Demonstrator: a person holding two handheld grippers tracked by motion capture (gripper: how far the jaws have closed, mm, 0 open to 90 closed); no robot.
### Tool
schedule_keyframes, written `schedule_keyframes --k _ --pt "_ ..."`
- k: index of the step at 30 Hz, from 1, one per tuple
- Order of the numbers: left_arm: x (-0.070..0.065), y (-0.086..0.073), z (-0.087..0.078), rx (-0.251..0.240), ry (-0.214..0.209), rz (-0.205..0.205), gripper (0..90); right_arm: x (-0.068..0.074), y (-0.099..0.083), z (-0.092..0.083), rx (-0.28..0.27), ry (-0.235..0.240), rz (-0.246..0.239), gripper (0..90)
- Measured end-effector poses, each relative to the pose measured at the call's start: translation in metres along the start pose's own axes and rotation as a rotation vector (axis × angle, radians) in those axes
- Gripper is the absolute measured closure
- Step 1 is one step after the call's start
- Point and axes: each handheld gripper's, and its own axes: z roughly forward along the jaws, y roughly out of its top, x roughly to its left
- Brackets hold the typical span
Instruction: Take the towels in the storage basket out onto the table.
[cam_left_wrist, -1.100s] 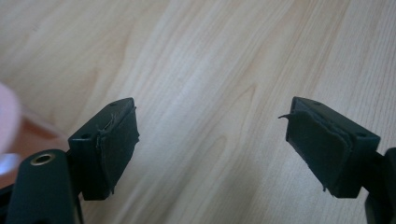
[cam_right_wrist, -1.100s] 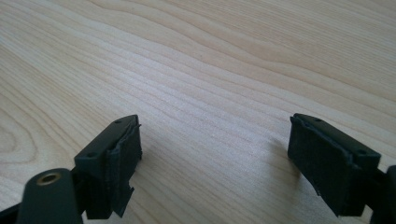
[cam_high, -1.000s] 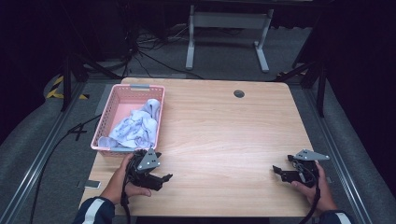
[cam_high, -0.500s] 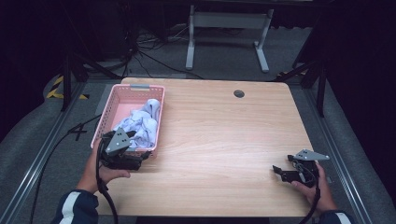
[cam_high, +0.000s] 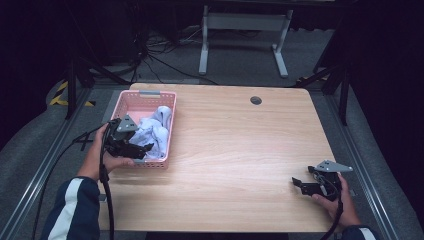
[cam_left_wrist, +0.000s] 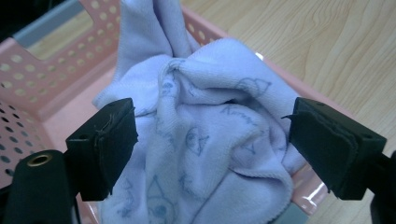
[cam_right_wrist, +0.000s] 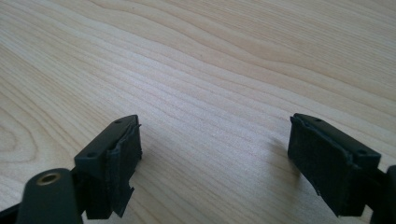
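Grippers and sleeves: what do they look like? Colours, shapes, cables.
Both the left gripper and right gripper are black, with two blocky padded jaws, a grey three-cornered plate on top and a black trailing cable. A brass-coloured eyelet sits by one jaw. Sleeves are dark blue with white stripes.

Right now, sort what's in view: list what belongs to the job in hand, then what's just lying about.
Part of the job:
- lilac cloth, bunched up in the basket
- pink basket, at the table's left edge
- left tool, jaws open either side of the cloth

Just there:
- right tool, open over bare wooden table
- round grommet near the table's far edge
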Motion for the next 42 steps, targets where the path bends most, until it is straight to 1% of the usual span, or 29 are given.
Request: schedule_keyframes --k 1,2,3,4,5,7,8,10,11,12,13,14,15,16,18,19,21,23,24,27,28,29,31,32,33,35,36,39,42 --pt "0.001 0.001 0.004 0.008 0.010 0.003 15.7 0.000 0.000 0.000 0.000 0.000 0.000 17.8" --pt "0.004 0.002 0.010 0.046 0.021 0.010 15.7 0.000 0.000 0.000 0.000 0.000 -0.001 17.8" --pt "0.007 0.002 0.014 0.085 0.011 0.012 15.4 0.000 0.000 0.000 0.000 0.000 0.000 17.9" --pt "0.010 0.003 0.021 0.112 0.014 0.000 15.4 0.000 0.000 0.000 0.000 0.000 0.000 17.9" --pt "0.013 0.004 0.027 0.152 -0.002 -0.016 15.7 0.000 0.000 0.000 0.000 0.000 0.001 17.8" --pt "0.019 0.005 0.036 0.159 -0.009 -0.034 15.2 0.000 0.000 0.000 0.000 0.000 0.001 17.8" --pt "0.022 0.006 0.039 0.167 -0.024 -0.036 15.1 0.000 0.000 0.000 0.000 0.000 0.001 17.8" --pt "0.024 0.009 0.044 0.185 -0.030 -0.026 14.7 0.000 0.000 0.000 0.000 -0.001 0.001 17.6" --pt "0.025 0.010 0.048 0.204 -0.029 -0.021 11.9 0.000 0.000 0.000 0.001 -0.002 0.002 16.7" --pt "0.027 0.010 0.053 0.228 -0.032 -0.037 7.8 0.000 0.000 0.000 0.002 -0.004 0.005 16.4" --pt "0.030 0.011 0.060 0.268 -0.043 -0.062 2.6 0.000 0.000 0.000 0.002 -0.004 0.006 16.4" --pt "0.032 0.011 0.065 0.296 -0.053 -0.081 0.0 0.000 0.000 0.000 0.002 -0.004 0.005 16.4" --pt "0.035 0.011 0.068 0.313 -0.064 -0.086 0.0 0.000 0.000 0.000 0.002 -0.005 0.006 16.3" --pt "0.037 0.010 0.073 0.325 -0.089 -0.111 0.0 0.000 0.000 0.000 0.003 -0.005 0.006 16.2" --pt "0.040 0.010 0.079 0.342 -0.109 -0.121 0.0 0.000 0.000 0.000 0.003 -0.005 0.006 16.2" --pt "0.040 0.011 0.082 0.359 -0.121 -0.137 0.0 0.000 0.000 0.000 0.003 -0.005 0.006 16.2" --pt "0.040 0.012 0.089 0.390 -0.145 -0.136 0.0 0.000 0.000 0.000 0.003 -0.005 0.007 16.2" --pt "0.041 0.012 0.097 0.404 -0.167 -0.168 0.0 0.000 0.000 0.000 0.003 -0.005 0.006 16.2" --pt "0.042 0.012 0.101 0.408 -0.177 -0.174 0.0 0.000 0.000 0.000 0.003 -0.005 0.006 16.2" --pt "0.043 0.012 0.103 0.414 -0.178 -0.179 0.0 0.000 0.000 0.000 0.003 -0.005 0.006 16.2" --pt "0.044 0.012 0.104 0.420 -0.177 -0.172 0.0 0.000 0.000 0.000 0.003 -0.005 0.006 16.2" --pt "0.043 0.013 0.104 0.428 -0.168 -0.173 0.3 0.000 0.000 0.000 0.003 -0.005 0.006 16.2" --pt "0.042 0.015 0.103 0.431 -0.151 -0.169 6.7 0.000 0.000 0.000 0.003 -0.001 0.001 16.1" --pt "0.042 0.016 0.101 0.431 -0.152 -0.167 12.9 0.000 0.000 0.000 0.003 0.000 0.000 16.2" --pt "0.042 0.017 0.099 0.419 -0.147 -0.165 19.6 0.000 0.000 0.001 0.003 0.002 -0.003 16.1" --pt "0.042 0.017 0.097 0.399 -0.156 -0.162 39.0 0.000 0.000 0.001 0.004 0.003 -0.007 16.1" --pt "0.042 0.017 0.097 0.396 -0.152 -0.158 44.1 0.000 0.000 0.000 0.004 0.003 -0.007 16.1" --pt "0.043 0.016 0.095 0.389 -0.145 -0.174 53.5 0.000 0.000 0.001 0.003 0.006 -0.007 16.1" --pt "0.043 0.016 0.092 0.374 -0.134 -0.187 57.1 0.000 0.000 0.001 0.003 0.007 -0.007 16.1"
